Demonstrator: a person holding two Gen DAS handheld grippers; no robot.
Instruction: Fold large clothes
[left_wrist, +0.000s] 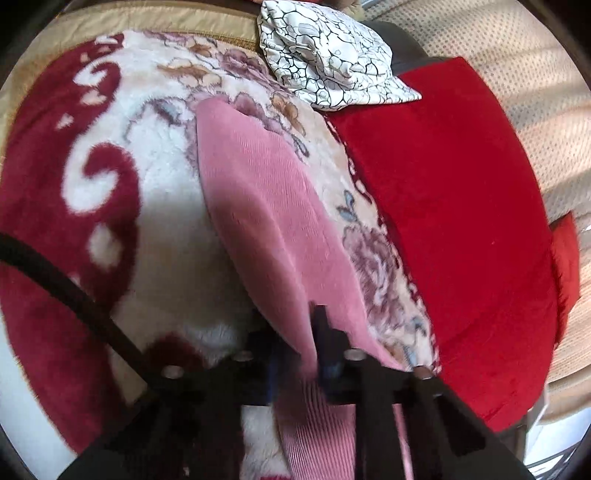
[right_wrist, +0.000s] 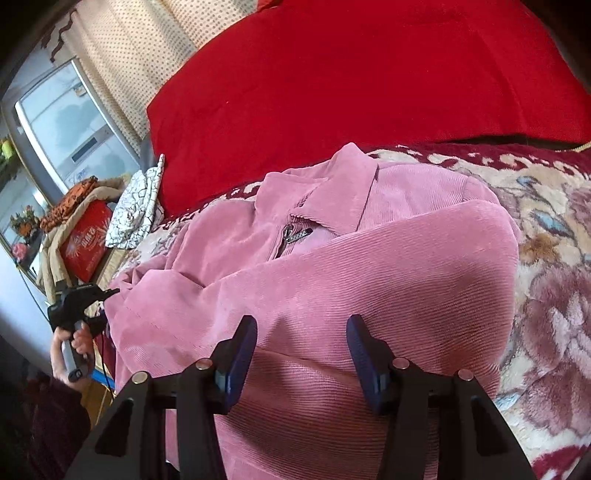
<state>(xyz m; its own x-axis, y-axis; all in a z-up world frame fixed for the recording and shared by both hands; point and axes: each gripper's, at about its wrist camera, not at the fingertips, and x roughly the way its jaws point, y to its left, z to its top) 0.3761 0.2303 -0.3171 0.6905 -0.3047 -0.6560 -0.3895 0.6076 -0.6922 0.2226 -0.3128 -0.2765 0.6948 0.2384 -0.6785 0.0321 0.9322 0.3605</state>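
Corduroy in dusty pink fills the middle of the right wrist view, where the jacket (right_wrist: 332, 280) is spread on a floral fleece blanket (right_wrist: 554, 266), collar toward the top of the frame and one sleeve laid across its front. A metal zipper pull (right_wrist: 295, 234) is seen just below the collar. The right gripper (right_wrist: 301, 354) is held over the lower part of the garment with its blue-padded fingers (right_wrist: 240, 360) spread apart and nothing between them.

At the left edge of the same view, the left gripper (right_wrist: 90, 295) is seen in a hand (right_wrist: 72, 350), at the jacket's left edge. In the left wrist view, a long strip of the pink jacket (left_wrist: 266, 206) runs from the centre of the frame down into the left gripper (left_wrist: 314, 354), whose fingers are clenched on the cloth; the picture there is blurred.

A red cushion (right_wrist: 369, 85) is seen across the top of the right wrist view, touching the blanket's far edge. A white cloth with a black crackle pattern (left_wrist: 325, 51) is seen at the upper middle of the left wrist view, between blanket and cushion.
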